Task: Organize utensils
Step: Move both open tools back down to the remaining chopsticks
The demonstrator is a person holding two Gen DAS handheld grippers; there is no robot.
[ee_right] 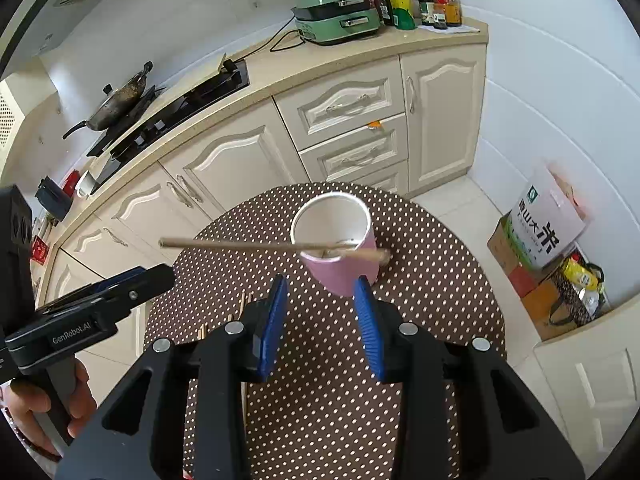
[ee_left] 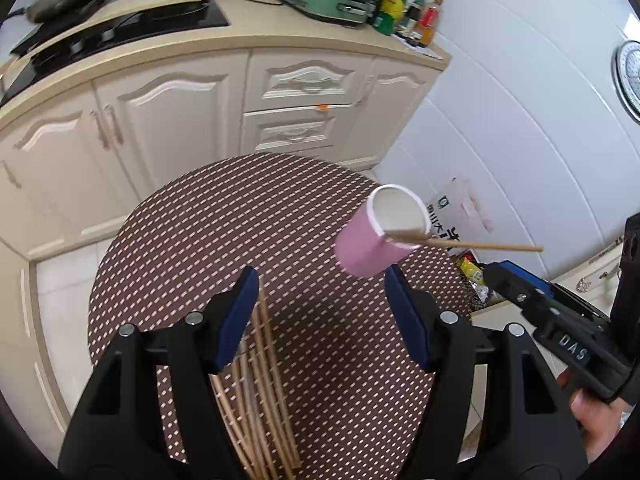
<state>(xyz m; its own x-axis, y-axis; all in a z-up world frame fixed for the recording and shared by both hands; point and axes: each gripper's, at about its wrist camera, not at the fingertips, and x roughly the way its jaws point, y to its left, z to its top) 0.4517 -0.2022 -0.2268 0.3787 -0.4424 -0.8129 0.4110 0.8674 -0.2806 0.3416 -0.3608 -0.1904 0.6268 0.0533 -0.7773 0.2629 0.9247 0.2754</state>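
Observation:
A pink cup (ee_right: pixel 344 276) with a white inside stands upright on the round dotted table (ee_right: pixel 420 280). One wooden chopstick (ee_right: pixel 240 245) lies level across its rim, and no gripper holds it. In the left wrist view the same cup (ee_left: pixel 364 248) carries the chopstick (ee_left: pixel 480 245), which sticks out to the right. My right gripper (ee_right: pixel 321 280) is open just short of the cup, with nothing between its blue pads. My left gripper (ee_left: pixel 322 272) is open wide over the table. A bundle of several chopsticks (ee_left: pixel 264 384) lies under its left finger.
Cream cabinets (ee_right: pixel 240 160) and a counter with a stove, a wok (ee_right: pixel 116 104), a green appliance (ee_right: pixel 336 16) and bottles stand behind the table. A rice bag (ee_right: pixel 540 224) and boxes sit on the floor to the right. A hand (ee_right: pixel 36 408) holds the left gripper.

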